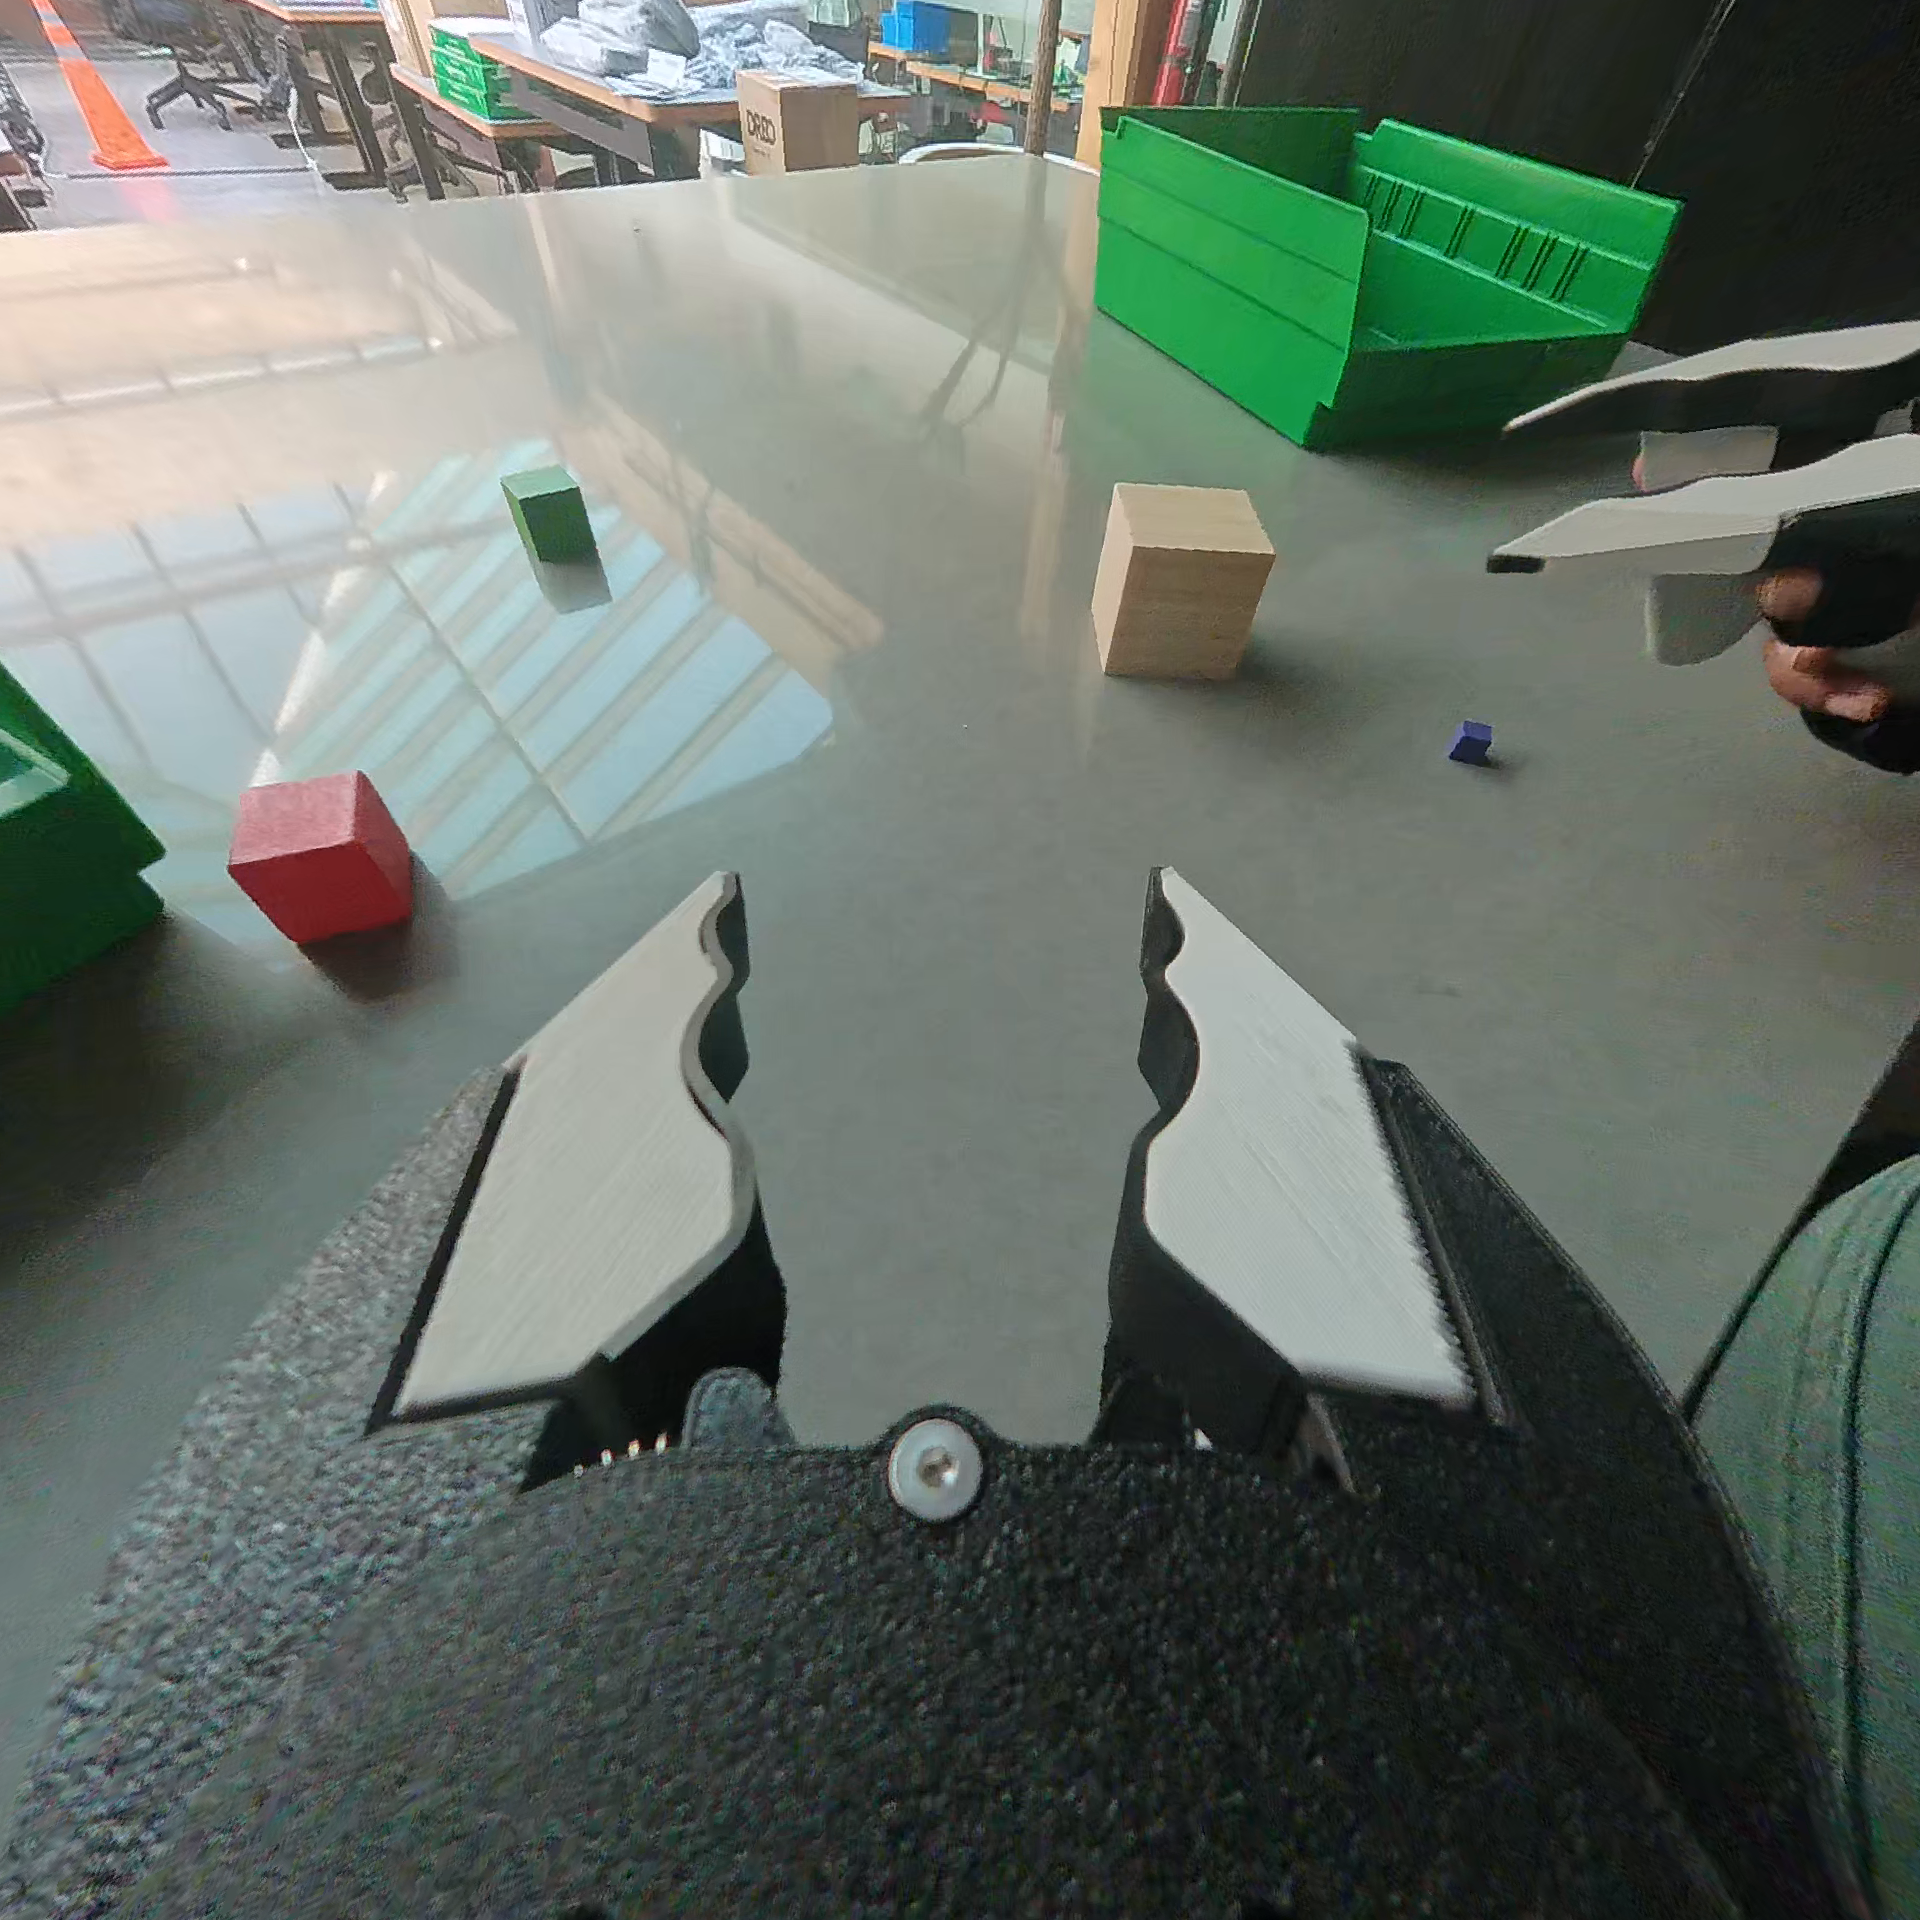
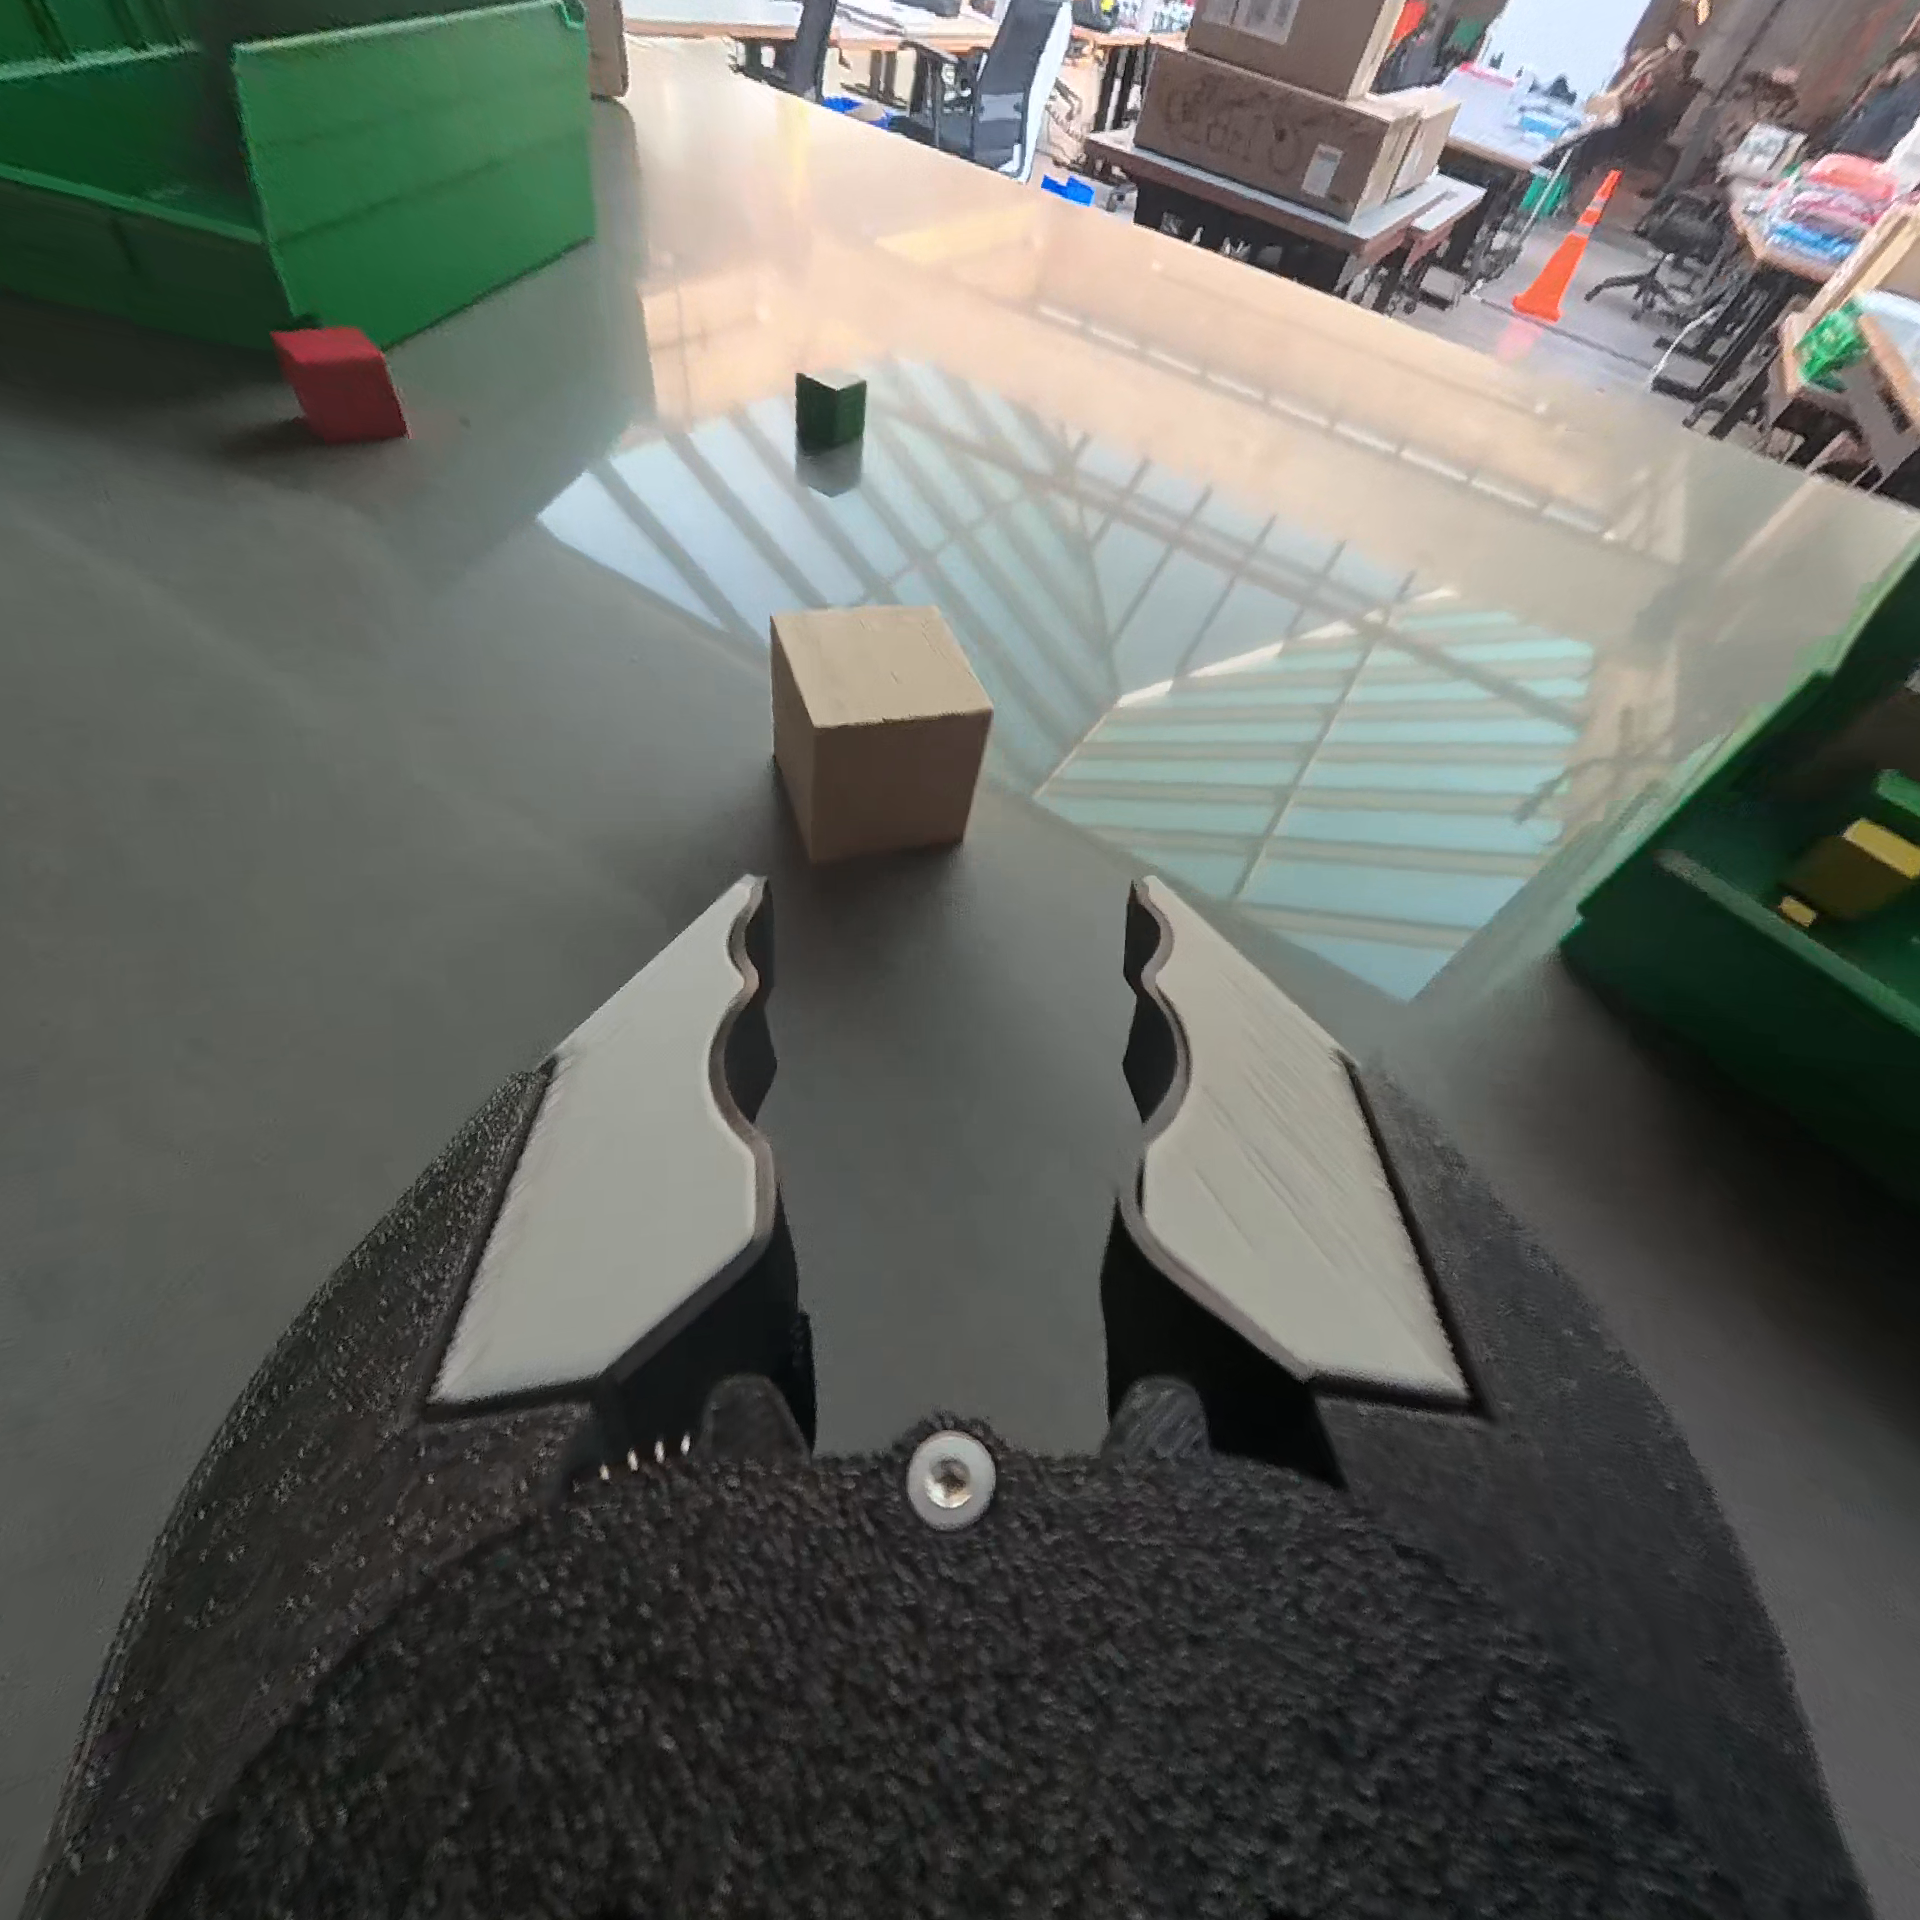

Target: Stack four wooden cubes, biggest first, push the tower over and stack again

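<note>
My left gripper (image 1: pixel 943 883) is open and empty above the grey table (image 1: pixel 935 727). A red cube (image 1: pixel 320 854) lies to its left, a small green cube (image 1: pixel 551 511) farther off, a plain wooden cube (image 1: pixel 1182 580) ahead to the right and a tiny blue cube (image 1: pixel 1471 742) beyond it. My right gripper (image 2: pixel 948 891) is open and empty, with the wooden cube (image 2: pixel 878 727) just ahead of its fingertips, apart from them. It also shows at the right edge of the left wrist view (image 1: pixel 1501 490). The green cube (image 2: pixel 829 408) and red cube (image 2: pixel 341 380) lie farther ahead.
A green bin (image 1: pixel 1351 281) stands at the table's far right, another green bin (image 1: pixel 62 852) at the left edge. In the right wrist view one green bin (image 2: pixel 312 156) is at the top left and one (image 2: pixel 1756 914) at the right holds yellow blocks. Desks, boxes and an orange cone stand beyond. The tiny blue cube (image 1: pixel 1471 742) is closer to my right gripper, around 6 cm from its tips; the left tips are 20 cm off.
</note>
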A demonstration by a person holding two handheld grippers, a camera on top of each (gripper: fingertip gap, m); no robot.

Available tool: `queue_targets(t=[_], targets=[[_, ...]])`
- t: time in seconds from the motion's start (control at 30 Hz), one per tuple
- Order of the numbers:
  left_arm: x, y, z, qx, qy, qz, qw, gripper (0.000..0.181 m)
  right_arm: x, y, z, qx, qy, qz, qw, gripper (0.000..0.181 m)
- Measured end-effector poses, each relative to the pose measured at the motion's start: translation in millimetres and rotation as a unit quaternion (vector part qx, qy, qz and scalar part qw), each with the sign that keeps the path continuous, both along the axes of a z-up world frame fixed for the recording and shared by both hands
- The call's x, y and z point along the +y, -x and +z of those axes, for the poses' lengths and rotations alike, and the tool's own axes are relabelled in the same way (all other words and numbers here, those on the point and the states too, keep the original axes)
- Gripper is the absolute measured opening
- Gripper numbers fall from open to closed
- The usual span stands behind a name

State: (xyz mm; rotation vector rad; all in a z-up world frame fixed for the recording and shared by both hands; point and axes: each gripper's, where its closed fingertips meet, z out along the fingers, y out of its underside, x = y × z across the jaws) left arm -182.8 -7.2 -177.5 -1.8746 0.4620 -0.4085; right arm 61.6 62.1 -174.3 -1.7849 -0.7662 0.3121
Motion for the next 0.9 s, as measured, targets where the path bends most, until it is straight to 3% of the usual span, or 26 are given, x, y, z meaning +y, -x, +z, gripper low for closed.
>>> queue_targets(t=[0.13, 0.27, 0.53, 0.73, 0.83, 0.9], targets=[[-1, -6, 1, -0.001, -0.001, -0.005, 1.0, 0.076, 3, -3, -11, 0.022, 0.091, 0.044, 0.995, 0.07], [-3, -14, 1, 0.002, 0.0, -0.017, 1.0, 0.076, 18, 9, -23, -0.023, 0.21, 0.092, 0.973, 0.072], [-10, -24, 2, -0.008, 0.0, -0.014, 1.0, 0.075, 51, 67, -19, -0.21, 0.243, 0.189, 0.928, 0.084], [-14, -19, 3, -0.013, -0.007, 0.006, 1.0, 0.075, 57, 85, -43, -0.282, 0.27, 0.207, 0.897, 0.089], [-15, -17, 5, -0.016, -0.01, 0.014, 1.0, 0.075, 55, 89, -51, -0.278, 0.274, 0.212, 0.896, 0.08], [-14, -17, 5, -0.014, -0.01, 0.016, 1.0, 0.074, 59, 86, -51, -0.283, 0.264, 0.208, 0.898, 0.065]])
